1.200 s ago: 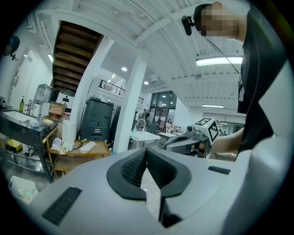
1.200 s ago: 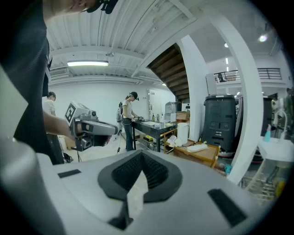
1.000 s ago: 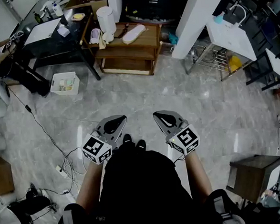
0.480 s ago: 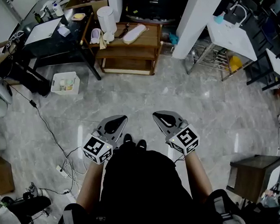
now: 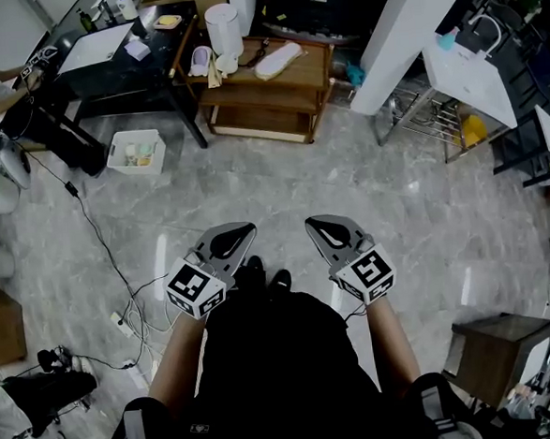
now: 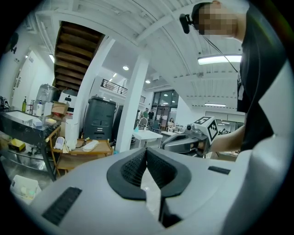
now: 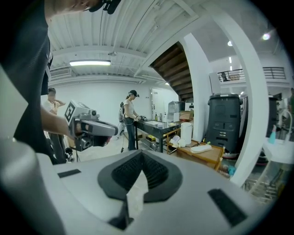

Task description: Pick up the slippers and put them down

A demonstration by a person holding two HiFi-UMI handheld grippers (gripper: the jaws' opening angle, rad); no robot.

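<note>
- The pale slipper [image 5: 279,61] is lying flat on top of the wooden table [image 5: 304,76], way across the floor and straight ahead of both grippers. Nothing's in reach yet.
- Its long axis runs diagonally across the tabletop in the head view, toe end pointing up-right.
- There might be a second slipper [image 5: 202,59] propped at the table's left end, can't really tell.
- The left gripper [image 5: 238,233] has its jaws pressed together with nothing between them. Same for the right gripper [image 5: 318,226].
- Both are held side by side at waist level, forearms forward, pointing slightly down toward the table.
- I'd guess the right one's a touch nearer the flat slipper, but it's close.
</note>
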